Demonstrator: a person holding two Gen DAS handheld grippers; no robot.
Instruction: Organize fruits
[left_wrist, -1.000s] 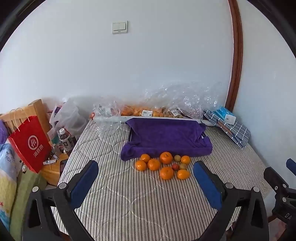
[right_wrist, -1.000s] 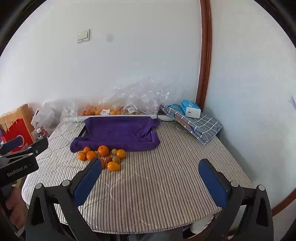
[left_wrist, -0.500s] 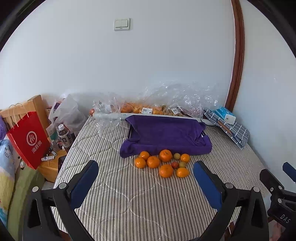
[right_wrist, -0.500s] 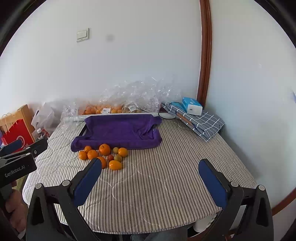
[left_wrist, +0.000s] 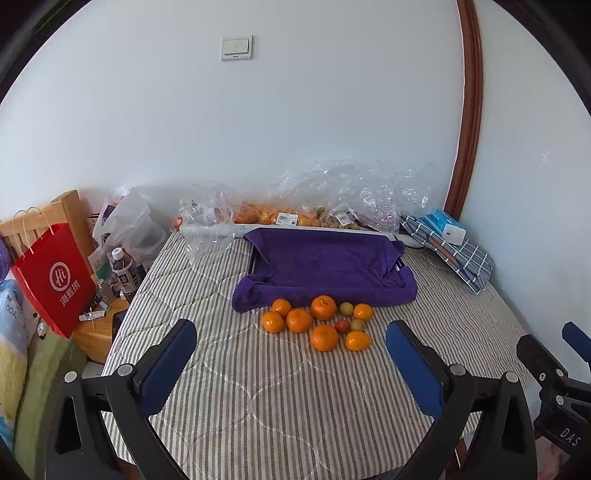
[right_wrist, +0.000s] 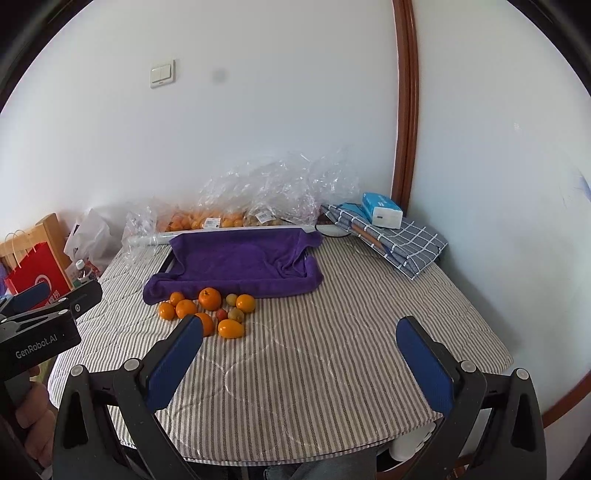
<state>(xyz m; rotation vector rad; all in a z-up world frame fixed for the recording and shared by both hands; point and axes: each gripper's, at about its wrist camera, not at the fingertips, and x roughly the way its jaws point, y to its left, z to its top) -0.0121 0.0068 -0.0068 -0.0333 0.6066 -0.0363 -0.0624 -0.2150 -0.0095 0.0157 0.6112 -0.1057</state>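
Left gripper (left_wrist: 291, 354): fingers (left_wrist: 168, 363) spread wide, nothing between them, hanging over the near part of the striped desk (left_wrist: 258, 406). Right gripper (right_wrist: 299, 354): fingers (right_wrist: 424, 365) likewise parted and empty, aimed right of the pile.

Fruit cluster (left_wrist: 319, 323) lies loose on the desk, touching the front edge of the purple towel (left_wrist: 325, 266); several oranges, a few small greenish and red ones among them.

Judgement: approach phase. Best to take an outer orange first, fingers straddling it from above, so the neighbours do not roll.

Against a second ago: both views sit slightly higher and further back; fruit unmoved, fingers equally open
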